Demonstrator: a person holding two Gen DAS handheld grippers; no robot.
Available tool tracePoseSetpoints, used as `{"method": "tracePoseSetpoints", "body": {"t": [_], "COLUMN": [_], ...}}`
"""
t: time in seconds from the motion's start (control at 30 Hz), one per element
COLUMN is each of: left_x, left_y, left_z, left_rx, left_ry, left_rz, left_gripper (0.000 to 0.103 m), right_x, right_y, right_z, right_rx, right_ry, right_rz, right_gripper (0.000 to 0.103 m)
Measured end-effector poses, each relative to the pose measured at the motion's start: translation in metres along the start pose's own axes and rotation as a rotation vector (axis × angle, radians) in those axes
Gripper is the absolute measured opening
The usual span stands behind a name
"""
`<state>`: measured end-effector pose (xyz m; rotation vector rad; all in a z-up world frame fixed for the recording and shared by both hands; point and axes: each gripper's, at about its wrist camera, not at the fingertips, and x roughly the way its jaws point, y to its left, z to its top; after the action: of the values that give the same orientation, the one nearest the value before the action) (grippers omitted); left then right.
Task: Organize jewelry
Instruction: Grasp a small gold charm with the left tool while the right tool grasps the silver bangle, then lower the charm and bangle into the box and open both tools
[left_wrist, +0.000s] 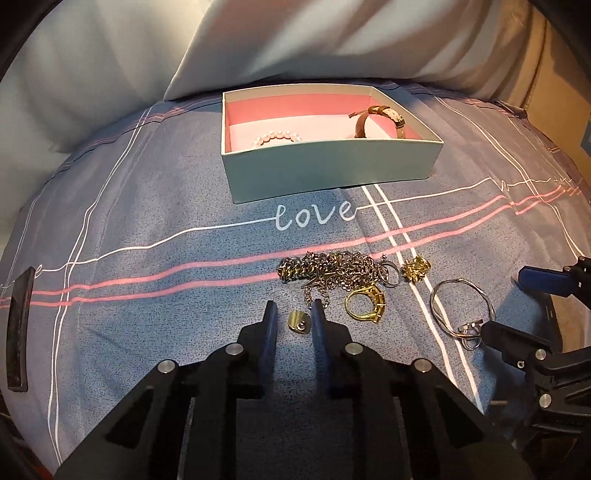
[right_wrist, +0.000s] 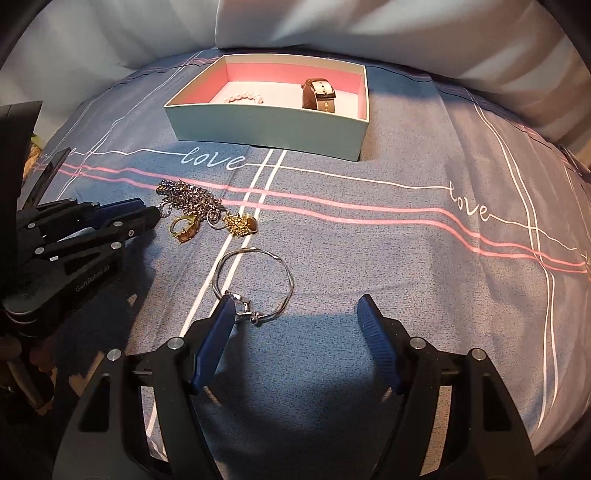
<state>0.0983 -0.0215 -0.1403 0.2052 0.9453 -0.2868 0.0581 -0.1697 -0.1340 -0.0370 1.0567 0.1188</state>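
Note:
An open box (left_wrist: 325, 168) with a pink lining holds a pearl bracelet (left_wrist: 277, 138) and a brown-strap watch (left_wrist: 380, 120); the box also shows in the right wrist view (right_wrist: 266, 127). On the blue bedsheet lie a tangled silver chain (left_wrist: 332, 271), a gold ring (left_wrist: 365, 301), a gold spiky piece (left_wrist: 416, 268) and a silver bangle (left_wrist: 461, 308). My left gripper (left_wrist: 293, 321) is partly open around a small gold heart pendant (left_wrist: 299, 322), its right pad close to it. My right gripper (right_wrist: 295, 314) is wide open, its left finger beside the bangle's clasp (right_wrist: 243, 308).
White pillows (left_wrist: 332, 37) lie behind the box. A dark flat object (left_wrist: 18, 332) lies on the sheet at the far left. The sheet has white and pink lines and the word "love" (left_wrist: 314, 218).

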Motion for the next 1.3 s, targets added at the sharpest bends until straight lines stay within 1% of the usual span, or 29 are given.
{"method": "tracePoseSetpoints", "body": {"t": [0.07, 0.2, 0.37, 0.43, 0.47, 0.57, 0.63, 0.67, 0.73, 0.77, 0.8, 1.1, 1.2, 1.3], "left_x": [-0.002, -0.006, -0.011, -0.013, -0.013, -0.013, -0.014, -0.014, -0.014, -0.014, -0.014, -0.013, -0.014, -0.017], "left_y": [0.005, 0.014, 0.018, 0.019, 0.019, 0.02, 0.02, 0.02, 0.019, 0.019, 0.018, 0.013, 0.013, 0.012], "left_z": [-0.001, -0.003, -0.009, -0.01, -0.011, -0.011, -0.012, -0.012, -0.012, -0.012, -0.011, -0.01, -0.005, 0.006], "left_rx": [-0.023, -0.066, -0.083, -0.086, -0.089, -0.099, -0.097, -0.095, -0.09, -0.09, -0.088, -0.075, -0.083, -0.085], "left_ry": [0.003, 0.011, 0.011, 0.012, 0.012, 0.011, 0.01, 0.012, 0.013, 0.013, 0.014, 0.018, 0.021, 0.004], "left_rz": [-0.018, -0.055, -0.075, -0.083, -0.085, -0.094, -0.096, -0.093, -0.088, -0.088, -0.087, -0.075, -0.087, -0.09], "left_gripper": [0.012, 0.012, 0.012, 0.012, 0.012, 0.012, 0.012, 0.012, 0.012, 0.012, 0.012, 0.012, 0.012, 0.012], "right_x": [0.001, 0.007, 0.012, 0.015, 0.017, 0.025, 0.027, 0.027, 0.027, 0.026, 0.026, 0.022, 0.017, 0.008], "right_y": [0.004, 0.012, 0.01, 0.011, 0.013, 0.02, 0.026, 0.028, 0.03, 0.03, 0.03, 0.028, 0.027, 0.025], "right_z": [0.0, 0.001, 0.002, 0.003, 0.005, 0.008, 0.01, 0.01, 0.011, 0.011, 0.011, 0.011, 0.016, 0.024], "right_rx": [-0.008, -0.022, -0.003, -0.001, -0.002, -0.015, -0.033, -0.043, -0.047, -0.05, -0.05, -0.049, -0.049, -0.051], "right_ry": [0.004, 0.012, 0.03, 0.039, 0.048, 0.048, 0.045, 0.042, 0.041, 0.038, 0.035, 0.016, -0.001, -0.029], "right_rz": [0.01, 0.037, 0.048, 0.045, 0.043, 0.042, 0.041, 0.047, 0.056, 0.06, 0.059, 0.066, 0.06, 0.052], "right_gripper": [0.069, 0.07, 0.07, 0.072, 0.075, 0.078, 0.076, 0.07, 0.065, 0.057, 0.052, 0.052, 0.052, 0.052]}}
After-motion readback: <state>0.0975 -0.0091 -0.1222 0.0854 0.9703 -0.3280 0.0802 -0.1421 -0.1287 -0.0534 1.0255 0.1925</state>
